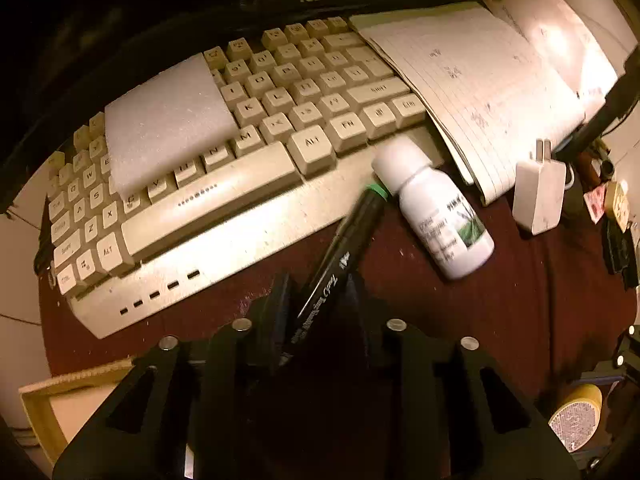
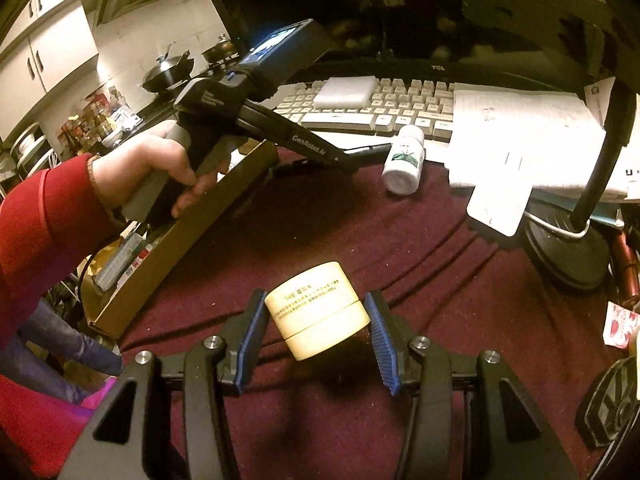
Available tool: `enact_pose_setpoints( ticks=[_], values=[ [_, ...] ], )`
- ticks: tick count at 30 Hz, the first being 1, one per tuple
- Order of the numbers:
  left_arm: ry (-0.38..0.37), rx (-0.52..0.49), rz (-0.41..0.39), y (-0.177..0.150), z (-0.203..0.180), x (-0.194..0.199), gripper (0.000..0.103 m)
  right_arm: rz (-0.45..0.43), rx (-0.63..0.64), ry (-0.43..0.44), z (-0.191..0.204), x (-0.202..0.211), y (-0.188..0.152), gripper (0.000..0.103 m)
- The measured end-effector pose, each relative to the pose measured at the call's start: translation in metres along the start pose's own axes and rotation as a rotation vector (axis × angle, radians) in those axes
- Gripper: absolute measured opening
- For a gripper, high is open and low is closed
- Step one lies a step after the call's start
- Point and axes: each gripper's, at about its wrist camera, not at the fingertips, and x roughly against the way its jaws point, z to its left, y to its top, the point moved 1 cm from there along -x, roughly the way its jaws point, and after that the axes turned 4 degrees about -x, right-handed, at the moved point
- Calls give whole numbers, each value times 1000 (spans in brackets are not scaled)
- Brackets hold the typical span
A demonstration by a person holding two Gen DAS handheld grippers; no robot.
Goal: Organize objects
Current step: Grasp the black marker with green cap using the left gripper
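A: Starting with the left wrist view, what is the left gripper (image 1: 316,300) doing?

B: Its jaws are closing tight on a black marker pen (image 1: 340,256), which is slanting up and to the right between the fingers. The pen's green-ringed tip is sitting just beside the cap of a white pill bottle (image 1: 436,208) that is lying on its side on the maroon cloth (image 1: 520,300) covering the bench.

A: And behind that?

B: A cream keyboard (image 1: 224,184) is lying across the bench with a white foam pad (image 1: 168,124) resting on its keys. A lined notebook (image 1: 480,92) is overlapping the keyboard's right end, and a white plug adapter (image 1: 538,196) is standing near the notebook's lower edge. A yellowish round jar (image 1: 576,412) is showing at the lower right.

A: Now the right wrist view?

B: The right gripper (image 2: 316,320) is holding its jaws wide apart around that jar (image 2: 316,312), which is lying on its side on the cloth. The blue pads (image 2: 380,336) are flanking it; whether they are touching it, I cannot tell. Further off, the person's left hand (image 2: 160,172) is gripping the handle of the other tool above a long cardboard box (image 2: 180,240), with the pen reaching toward the bottle (image 2: 404,164). A black lamp base (image 2: 560,248) is standing at the right.
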Motion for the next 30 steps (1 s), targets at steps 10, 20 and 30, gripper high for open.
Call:
enact_pose_setpoints(
  ticks=[10, 20, 30],
  values=[
    [-38, 121, 77, -43, -27, 22, 14, -34, -23, 11, -1, 8, -3, 49],
    [3, 121, 41, -52, -33, 36, 16, -52, -47, 19, 1, 12, -7, 49],
    [-21, 141, 8, -41, -27, 43, 14, -57, -59, 3, -3, 19, -8, 49]
  ],
)
